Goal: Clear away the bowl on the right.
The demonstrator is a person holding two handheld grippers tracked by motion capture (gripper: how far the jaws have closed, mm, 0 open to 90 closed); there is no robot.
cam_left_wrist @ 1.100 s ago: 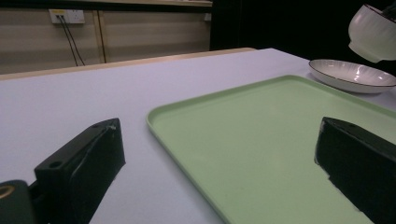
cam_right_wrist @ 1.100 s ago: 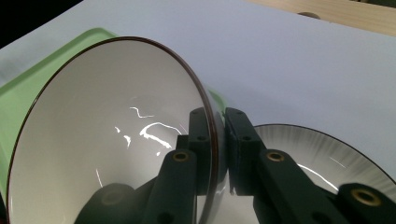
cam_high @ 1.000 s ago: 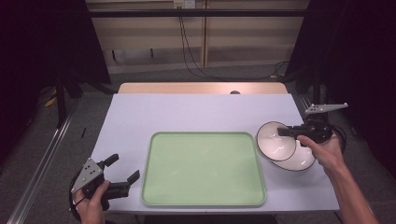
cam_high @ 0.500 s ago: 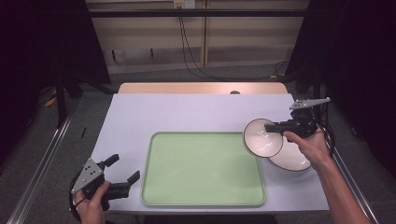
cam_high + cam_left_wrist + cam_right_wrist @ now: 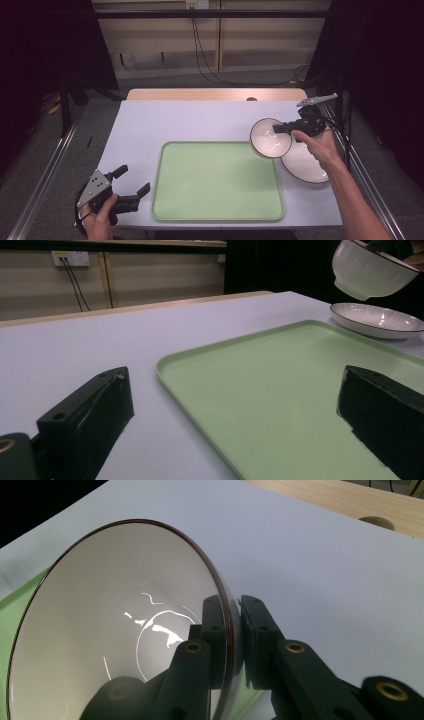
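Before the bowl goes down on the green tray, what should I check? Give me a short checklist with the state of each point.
1. Right claw pinches the bowl rim: ok.
2. Bowl is lifted clear of the plate: ok.
3. Green tray has free space: ok.
4. Left claw is open and stays off the tray: ok.
5. Grip is firm enough for the tilted bowl: cannot tell.

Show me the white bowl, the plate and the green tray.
white bowl (image 5: 270, 138), high view, inner bottom.
plate (image 5: 306, 167), high view, bare inner surface.
green tray (image 5: 218, 182), high view, flat middle.
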